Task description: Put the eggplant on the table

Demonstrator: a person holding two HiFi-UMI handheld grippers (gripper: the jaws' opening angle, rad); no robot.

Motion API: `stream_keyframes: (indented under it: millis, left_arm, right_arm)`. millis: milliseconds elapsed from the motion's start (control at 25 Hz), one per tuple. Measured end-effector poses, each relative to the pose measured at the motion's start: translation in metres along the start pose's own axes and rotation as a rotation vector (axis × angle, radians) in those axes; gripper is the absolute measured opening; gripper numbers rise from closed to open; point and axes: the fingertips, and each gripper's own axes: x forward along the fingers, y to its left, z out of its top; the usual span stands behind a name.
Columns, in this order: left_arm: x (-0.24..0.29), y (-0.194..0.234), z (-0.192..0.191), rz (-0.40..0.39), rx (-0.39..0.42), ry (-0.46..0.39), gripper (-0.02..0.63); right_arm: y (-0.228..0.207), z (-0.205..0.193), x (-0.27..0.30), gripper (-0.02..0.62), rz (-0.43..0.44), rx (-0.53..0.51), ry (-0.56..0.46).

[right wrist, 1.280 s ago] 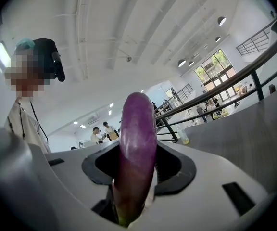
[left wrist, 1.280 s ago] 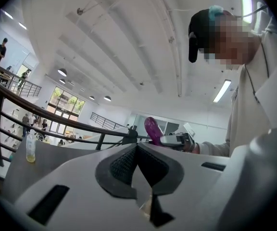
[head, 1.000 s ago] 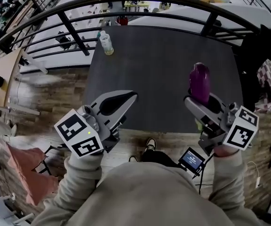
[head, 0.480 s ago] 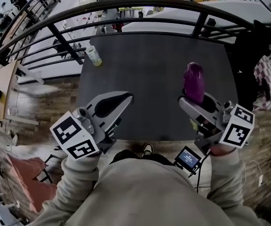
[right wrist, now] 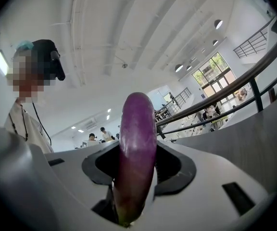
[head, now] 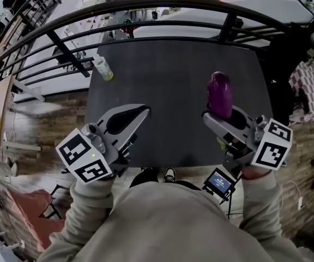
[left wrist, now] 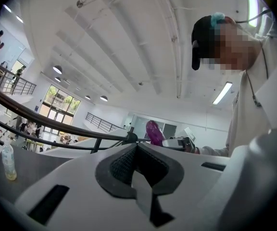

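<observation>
A purple eggplant (head: pixel 220 94) stands upright between the jaws of my right gripper (head: pixel 222 116), which is shut on it above the near right part of the dark grey table (head: pixel 173 75). In the right gripper view the eggplant (right wrist: pixel 137 148) fills the gap between the jaws. My left gripper (head: pixel 132 115) is held level over the table's near left part, its jaws together with nothing between them. From the left gripper view, its jaws (left wrist: pixel 137 163) meet, and the eggplant (left wrist: pixel 154 132) shows far off to the right.
A clear plastic bottle (head: pixel 103 68) with yellowish liquid stands at the table's far left corner. A black curved railing (head: pixel 162 7) runs behind the table. Brick floor lies left and right. A small screen (head: pixel 221 183) hangs near my right forearm.
Both grippers have moved forward over the table, the right one still carrying the eggplant. The table and bottle sit lower and closer in the head view.
</observation>
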Motion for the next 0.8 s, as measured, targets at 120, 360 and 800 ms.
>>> stream_keyframes:
  millis: [120,360,800]
  left_arm:
    - [0.001,0.017,0.014,-0.017,0.002,-0.011,0.006]
    - [-0.017,0.081,0.041,-0.059,0.003,-0.013,0.006]
    - [-0.009,0.075,0.040,-0.149,0.006,0.012,0.006]
  right_arm:
    - [0.000,0.009,0.017,0.189,-0.006,-0.011,0.002]
    - [-0.005,0.027,0.088,0.189,-0.035,-0.025,-0.002]
    - [0.000,0.034,0.091,0.189,-0.072,-0.064,0.028]
